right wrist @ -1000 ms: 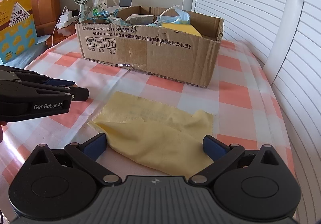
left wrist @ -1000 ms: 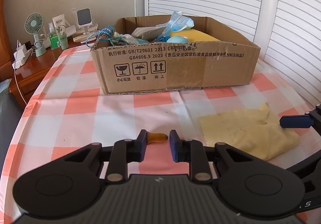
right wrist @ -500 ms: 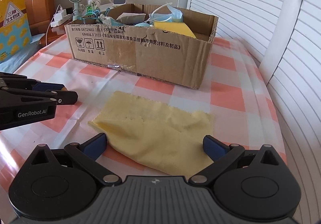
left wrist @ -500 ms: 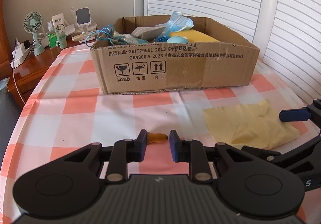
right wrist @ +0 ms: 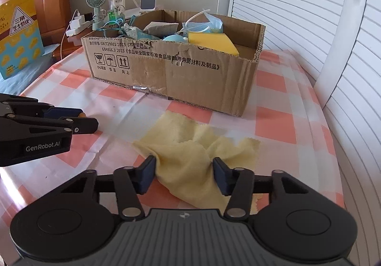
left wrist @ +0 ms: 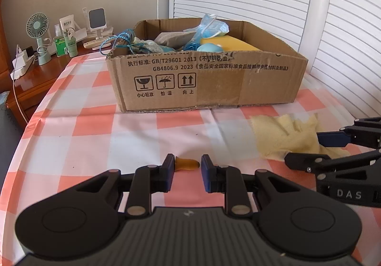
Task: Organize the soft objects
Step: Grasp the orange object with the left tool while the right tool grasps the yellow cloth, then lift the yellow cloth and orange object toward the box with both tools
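A pale yellow cloth (right wrist: 181,137) lies on the checked tablecloth in front of the cardboard box (right wrist: 190,70). My right gripper (right wrist: 184,170) is closing on it. Both pads press into the near part of the cloth, which bunches up between them. From the left wrist view the cloth (left wrist: 281,135) and the right gripper (left wrist: 316,150) are at the right. My left gripper (left wrist: 186,166) hovers shut over the table, left of the cloth. A small amber piece (left wrist: 188,163) shows between its fingertips; I cannot tell whether it is held. The box (left wrist: 214,85) holds a yellow sponge (right wrist: 212,43), face masks and other soft items.
A wooden side table (left wrist: 31,80) at the far left carries a small fan (left wrist: 38,27), bottles and a power strip. White slatted shutters (right wrist: 309,16) run along the right. A yellow snack bag (right wrist: 19,32) stands at the left.
The right gripper's jaws have come in from wide open onto the yellow cloth and gathered it into a bunch. The left gripper has not moved.
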{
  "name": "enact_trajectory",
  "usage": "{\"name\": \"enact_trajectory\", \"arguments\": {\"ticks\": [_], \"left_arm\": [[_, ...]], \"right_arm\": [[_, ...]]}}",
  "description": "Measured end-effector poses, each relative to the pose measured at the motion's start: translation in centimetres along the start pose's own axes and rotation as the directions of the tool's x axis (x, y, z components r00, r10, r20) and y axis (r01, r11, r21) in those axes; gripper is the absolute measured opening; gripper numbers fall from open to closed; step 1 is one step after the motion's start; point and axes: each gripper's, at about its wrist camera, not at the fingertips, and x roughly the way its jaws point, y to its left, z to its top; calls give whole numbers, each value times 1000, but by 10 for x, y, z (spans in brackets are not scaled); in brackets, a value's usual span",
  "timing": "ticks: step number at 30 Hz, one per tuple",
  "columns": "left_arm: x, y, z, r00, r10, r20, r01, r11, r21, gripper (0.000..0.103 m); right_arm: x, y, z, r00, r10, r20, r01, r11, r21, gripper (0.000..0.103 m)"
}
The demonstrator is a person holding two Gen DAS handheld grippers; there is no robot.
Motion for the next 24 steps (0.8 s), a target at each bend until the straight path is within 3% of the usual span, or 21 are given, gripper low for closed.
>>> {"name": "enact_trajectory", "arguments": {"ticks": [5,24], "left_arm": [[0,0,0,1000,-3,0,3,1000,0,22],[-12,7,5,1000,-27,-7,27,998,61,22]], "right_arm": [[-2,-9,1,1000,7,-1,-7,1000,29,23],[-31,-1,10,999,-16,49,19,998,-63,20]]}}
